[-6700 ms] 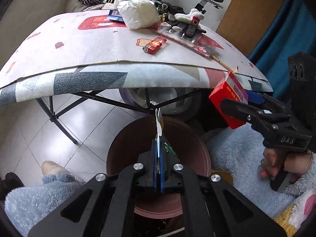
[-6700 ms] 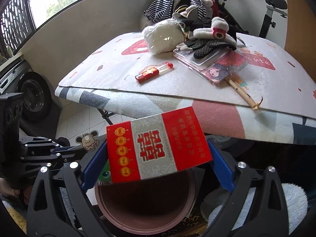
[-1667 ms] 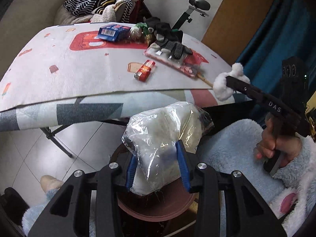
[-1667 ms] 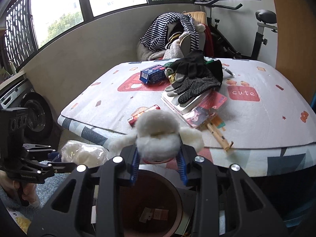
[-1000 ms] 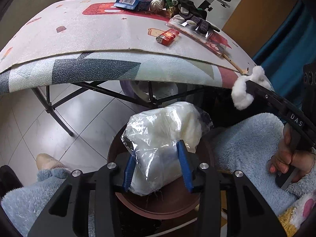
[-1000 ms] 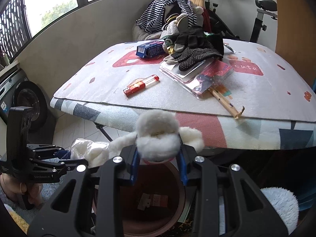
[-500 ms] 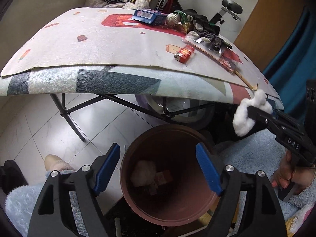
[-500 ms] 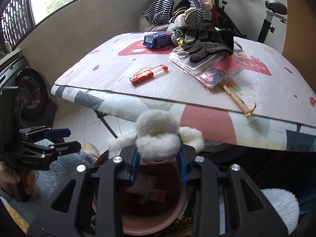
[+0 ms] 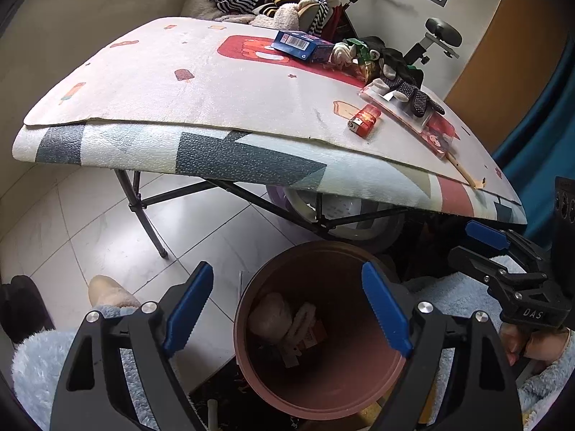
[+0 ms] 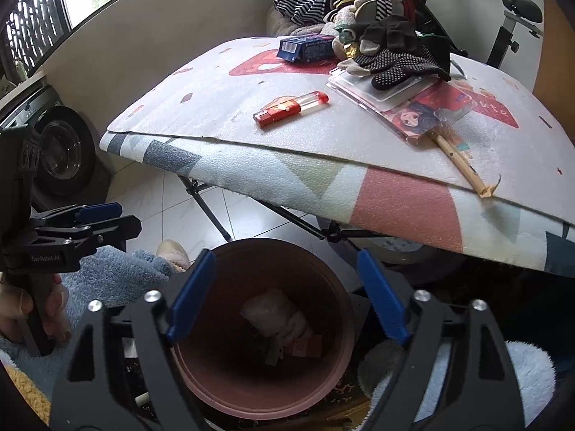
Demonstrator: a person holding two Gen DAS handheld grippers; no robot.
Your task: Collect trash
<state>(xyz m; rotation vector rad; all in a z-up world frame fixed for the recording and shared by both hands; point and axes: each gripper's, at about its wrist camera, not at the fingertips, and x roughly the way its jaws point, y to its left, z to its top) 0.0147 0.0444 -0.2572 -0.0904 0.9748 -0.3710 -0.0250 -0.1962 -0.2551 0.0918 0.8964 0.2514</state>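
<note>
Both tools hung over the brown waste bin [image 9: 363, 398] on the floor at the near edge of the folding table [image 9: 215, 107]. The left gripper [image 9: 287, 309] had its jaws wide and still spreading, nothing between them. The right gripper [image 10: 285, 298] likewise had its jaws opening, empty. At the bin's bottom lay the clear bag of white stuffing [image 10: 267, 310], the white fluffy piece [image 10: 298, 323] against it, and a red packet [image 10: 305, 346]. On the table remained a red lighter [image 10: 289, 109], a blue box [image 10: 305, 48] and black dotted gloves [image 10: 402, 59].
</note>
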